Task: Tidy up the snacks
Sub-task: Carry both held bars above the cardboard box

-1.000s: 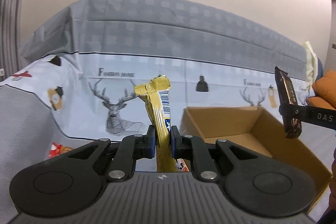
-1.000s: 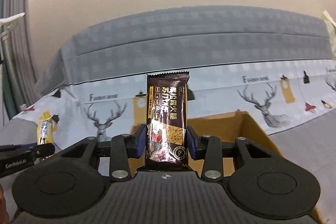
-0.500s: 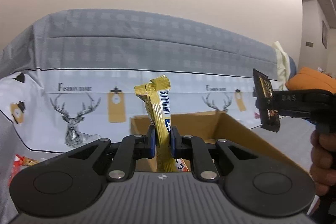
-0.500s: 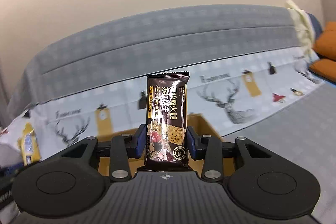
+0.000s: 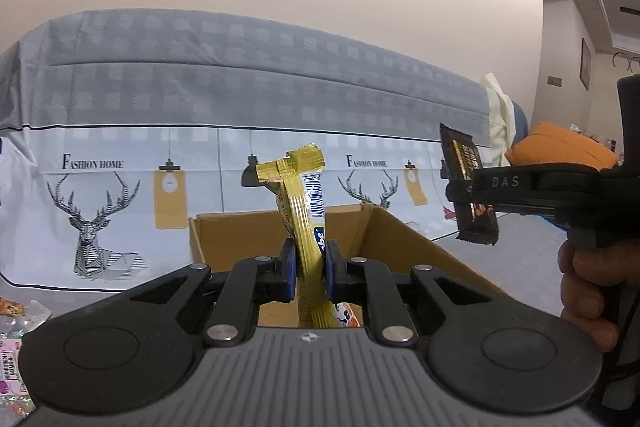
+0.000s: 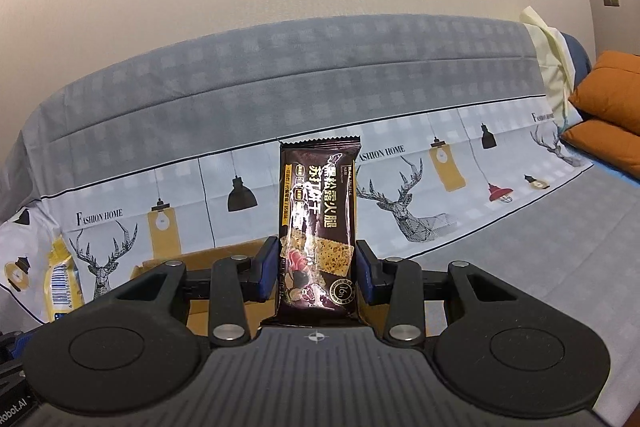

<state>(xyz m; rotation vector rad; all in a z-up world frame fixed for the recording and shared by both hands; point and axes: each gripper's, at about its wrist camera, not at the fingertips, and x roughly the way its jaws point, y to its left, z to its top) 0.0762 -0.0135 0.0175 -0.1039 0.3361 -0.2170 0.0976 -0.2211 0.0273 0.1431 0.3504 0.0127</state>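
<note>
Cardboard box (image 5: 404,239) x1 | left jaws clamp yellow packet (image 5: 306,211) | right jaws clamp brown packet (image 6: 318,227)

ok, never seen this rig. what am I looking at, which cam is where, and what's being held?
There is no robot here: a person holds a hand-held two-finger gripper in each hand, and each one carries a fisheye camera looking forward along its fingers.

The left wrist view shows the left gripper shut on a yellow snack packet, held upright. Behind it sits an open cardboard box on a sofa covered with a deer-print cloth. A few more snacks lie at the lower left. At the right edge you can see the person's hand on the other gripper.

The right wrist view shows the right gripper shut on a dark cracker packet, also upright. Orange cushions lie at the far right.
</note>
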